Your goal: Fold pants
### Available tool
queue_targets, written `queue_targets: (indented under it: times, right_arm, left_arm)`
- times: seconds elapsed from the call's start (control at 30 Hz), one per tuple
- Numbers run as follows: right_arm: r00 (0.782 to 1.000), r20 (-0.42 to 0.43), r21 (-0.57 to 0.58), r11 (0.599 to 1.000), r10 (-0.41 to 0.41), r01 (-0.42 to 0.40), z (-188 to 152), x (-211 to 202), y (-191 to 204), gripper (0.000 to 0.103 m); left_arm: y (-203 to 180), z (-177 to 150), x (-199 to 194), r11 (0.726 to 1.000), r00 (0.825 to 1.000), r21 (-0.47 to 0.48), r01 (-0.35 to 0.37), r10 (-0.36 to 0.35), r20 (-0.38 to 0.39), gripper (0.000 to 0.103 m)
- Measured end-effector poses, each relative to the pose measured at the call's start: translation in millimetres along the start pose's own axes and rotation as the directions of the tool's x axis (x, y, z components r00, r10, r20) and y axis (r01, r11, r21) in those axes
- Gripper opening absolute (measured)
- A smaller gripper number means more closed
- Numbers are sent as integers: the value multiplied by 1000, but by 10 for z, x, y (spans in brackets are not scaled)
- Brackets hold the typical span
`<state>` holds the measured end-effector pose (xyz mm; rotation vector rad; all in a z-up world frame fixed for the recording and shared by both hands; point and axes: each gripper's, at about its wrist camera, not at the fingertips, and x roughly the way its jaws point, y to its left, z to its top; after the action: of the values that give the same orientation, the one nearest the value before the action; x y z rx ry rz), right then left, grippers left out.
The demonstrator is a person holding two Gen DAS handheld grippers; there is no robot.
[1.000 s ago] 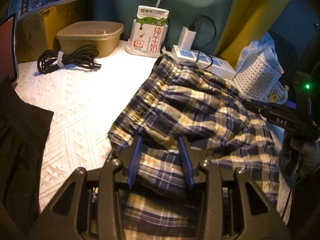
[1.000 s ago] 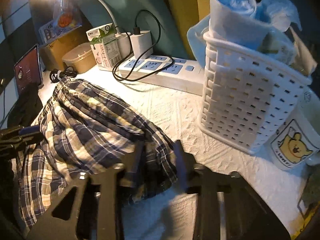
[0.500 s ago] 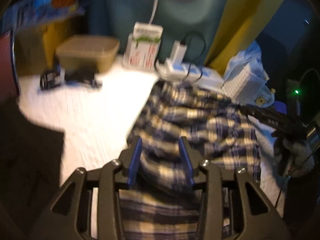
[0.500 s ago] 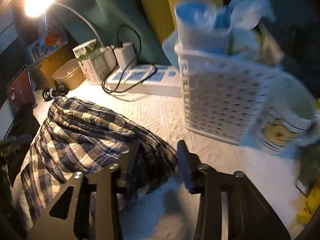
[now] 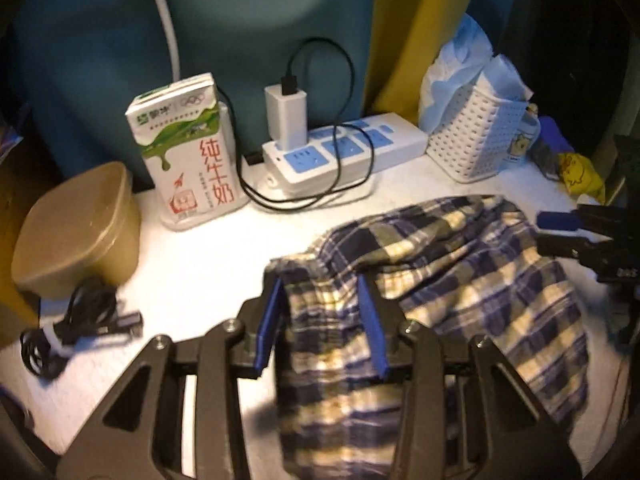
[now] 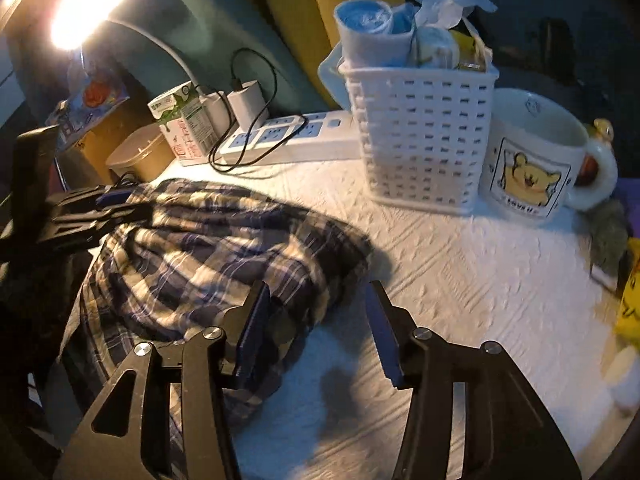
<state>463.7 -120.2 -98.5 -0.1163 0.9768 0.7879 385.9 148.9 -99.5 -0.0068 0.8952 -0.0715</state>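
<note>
Left tongs pinch a bunched fold of the plaid pants between blue pads; I see my right tongs opening, their left pad at the cloth's edge, the right one over bare counter. Soft, rumpled navy-and-cream checks lie heaped on the counter's white, ridged covering. Behind stand a milk carton, a power strip with a looped black cable, a perforated white basket, a bear mug and a tan tub. Teal and yellow curtains hang beyond, lamplit.
</note>
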Motion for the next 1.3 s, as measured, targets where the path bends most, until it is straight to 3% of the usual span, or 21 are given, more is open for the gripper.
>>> queue_targets:
  times: [0.13, 0.33, 0.47, 0.6, 0.77, 0.9, 1.17, 1.3]
  right_arm:
    - [997, -43, -59, 997, -58, 56, -140, 136, 148, 52]
    - [994, -38, -72, 992, -106, 103, -339, 32, 138, 52]
    - [989, -37, -76, 987, -146, 143, -371, -80, 143, 52]
    - [982, -3, -61, 981, -187, 186, -406, -301, 221, 52]
    - [982, 40, -57, 981, -183, 185, -480, -560, 448, 52]
    - [983, 63, -65, 982, -172, 176, -548, -657, 660, 54]
    - [982, 70, -50, 982, -177, 180, -528, -642, 731, 61]
    - [980, 73, -22, 982, -185, 187, -434, -583, 607, 61]
  left_arm:
    - [144, -45, 251, 998, 998, -54, 12, -15, -55, 39]
    - [266, -89, 269, 994, 998, -101, 30, -35, -50, 41]
    - [391, -76, 71, 985, 995, -145, 93, -97, -26, 44]
    - [411, -80, -335, 989, 997, -135, 59, -52, 54, 51]
    - [318, -243, -740, 988, 993, -134, 81, -68, 101, 61]
    - [143, -439, -881, 986, 989, -112, 126, -115, 97, 62]
    - [117, -481, -598, 984, 988, -93, 149, -144, 60, 63]
    - [258, -358, -426, 984, 990, -108, 143, -139, 38, 71]
